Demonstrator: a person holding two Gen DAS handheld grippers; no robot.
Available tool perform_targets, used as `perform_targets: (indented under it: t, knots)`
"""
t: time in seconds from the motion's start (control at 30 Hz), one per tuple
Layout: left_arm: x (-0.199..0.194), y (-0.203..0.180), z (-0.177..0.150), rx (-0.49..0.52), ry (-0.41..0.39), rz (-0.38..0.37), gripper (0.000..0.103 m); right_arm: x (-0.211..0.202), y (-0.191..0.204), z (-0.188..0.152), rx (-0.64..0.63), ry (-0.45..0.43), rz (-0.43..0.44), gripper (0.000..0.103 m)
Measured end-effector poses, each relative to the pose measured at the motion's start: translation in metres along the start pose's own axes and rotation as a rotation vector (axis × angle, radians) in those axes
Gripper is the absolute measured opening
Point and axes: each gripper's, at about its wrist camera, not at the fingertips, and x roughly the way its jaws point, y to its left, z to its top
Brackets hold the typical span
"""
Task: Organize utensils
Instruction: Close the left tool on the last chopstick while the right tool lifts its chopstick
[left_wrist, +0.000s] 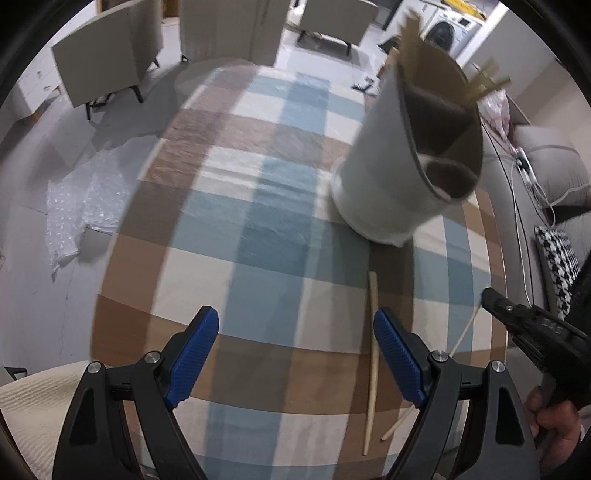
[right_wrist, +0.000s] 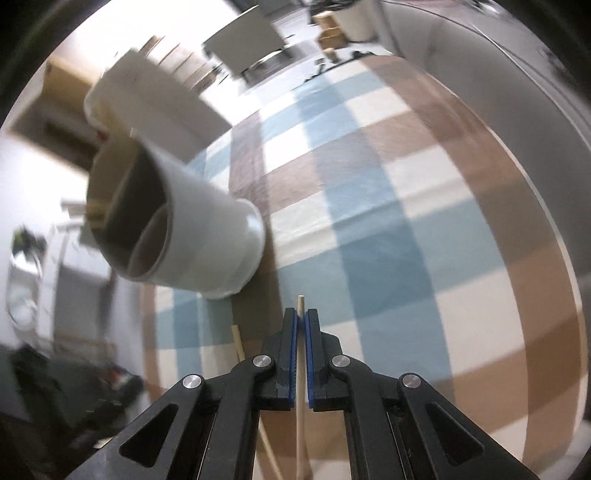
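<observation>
That chopstick (right_wrist: 301, 369) is pinched in your right gripper (right_wrist: 301, 321), tip poking just past the pads: light, stiff, probably slick, so grip mid-shaft. Holder (right_wrist: 207, 236) sits ahead-left; another chopstick (left_wrist: 372, 354) lies on the tablecloth (left_wrist: 258, 221). Left gripper (left_wrist: 295, 332) gapes wide, empty.

Open checked cloth (left_wrist: 258, 221) ahead of left gripper (left_wrist: 295, 354) — white holder (left_wrist: 384, 177) blocks ahead-right; loose chopstick (left_wrist: 372, 362) beside right finger.

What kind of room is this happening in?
Probably a home living area: a table under a blue, brown and white checked cloth, beige upholstered chairs, a grey sofa and a white washing machine beyond.
</observation>
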Motion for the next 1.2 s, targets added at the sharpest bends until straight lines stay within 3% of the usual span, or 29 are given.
perform_targets:
  t: [0.37,0.67,0.73,0.87,0.93,1.0,1.07,1.2]
  knots:
    - [0.046,-0.039,0.001,0.063,0.11,0.006,0.079,-0.026,-0.038,-0.009,0.133,-0.07,0.105,0.003]
    - [0.074,-0.078,0.001,0.166,0.094,0.142,0.07,-0.035,-0.053,-0.011,0.152,-0.095,0.124,0.003]
    - [0.078,-0.082,0.002,0.176,0.08,0.203,0.063,-0.036,-0.055,-0.011,0.157,-0.098,0.128,0.003]
    - [0.083,-0.087,0.002,0.176,0.093,0.192,0.053,-0.039,-0.058,-0.009,0.169,-0.104,0.145,0.003]
    - [0.083,-0.091,0.002,0.18,0.097,0.183,0.041,-0.041,-0.057,-0.008,0.163,-0.113,0.148,0.003]
    - [0.083,-0.101,0.003,0.209,0.104,0.174,0.019,-0.043,-0.055,-0.006,0.15,-0.122,0.148,0.003]
    - [0.084,-0.107,0.003,0.226,0.119,0.155,0.004,-0.044,-0.054,-0.005,0.142,-0.129,0.146,0.003]
    - [0.083,-0.108,0.001,0.217,0.126,0.129,0.002,-0.046,-0.052,-0.006,0.125,-0.135,0.134,0.003]
